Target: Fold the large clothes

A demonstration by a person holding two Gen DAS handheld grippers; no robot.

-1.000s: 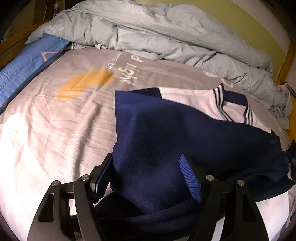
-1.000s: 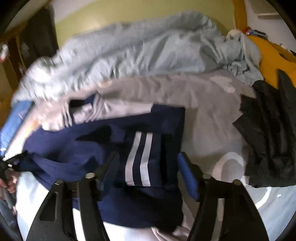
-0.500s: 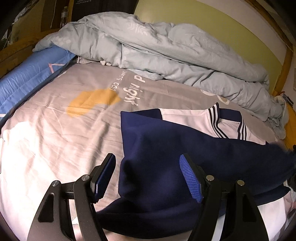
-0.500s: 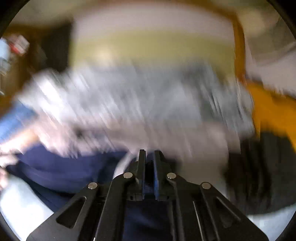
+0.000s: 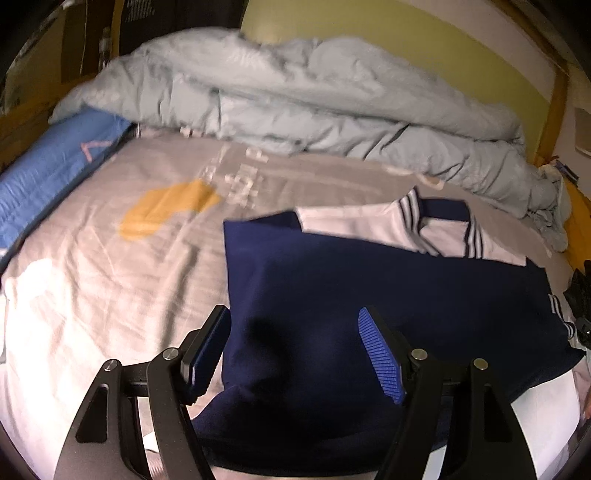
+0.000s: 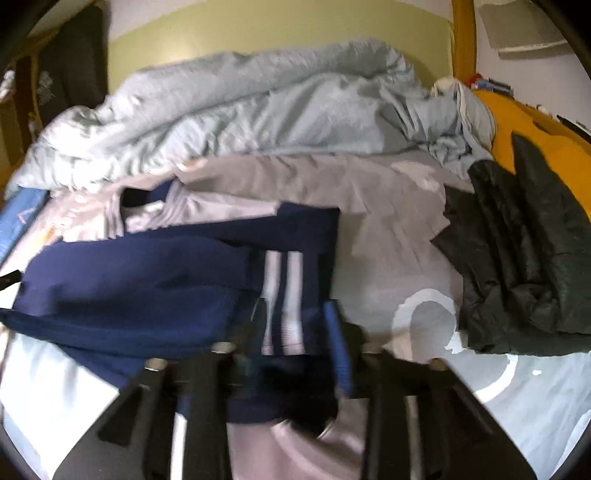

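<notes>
A: Where is the top lying?

B: The navy top [image 5: 369, 288] lies folded on the bed sheet [image 5: 110, 280], toward the near edge. Its left edge runs straight, with bare sheet open beside it as far as the blue pillow [image 5: 40, 181] at the side. White panels and a striped collar show at its far edge.

A: And the left gripper?

B: The left gripper [image 5: 295, 350] hangs over the near part of the top with its fingers spread wide and nothing between them. The left finger [image 5: 207, 354] sits just at the top's left edge.

A: The right one?

B: The right gripper [image 6: 295, 354] is blurred. Its fingers look parted on either side of the sleeve's white stripes [image 6: 282, 299], but I cannot tell whether they grip cloth.

A: Any room on that side?

B: A strip of open sheet [image 6: 388, 258] lies between the top's right edge and a black jacket [image 6: 524, 266], which rests against an orange pillow [image 6: 535, 133].

A: What is behind?

B: A rumpled pale grey duvet [image 5: 314, 107] is heaped along the far side, against a yellow-green wall [image 5: 388, 29]. A wooden post [image 6: 463, 37] stands at the right corner.
</notes>
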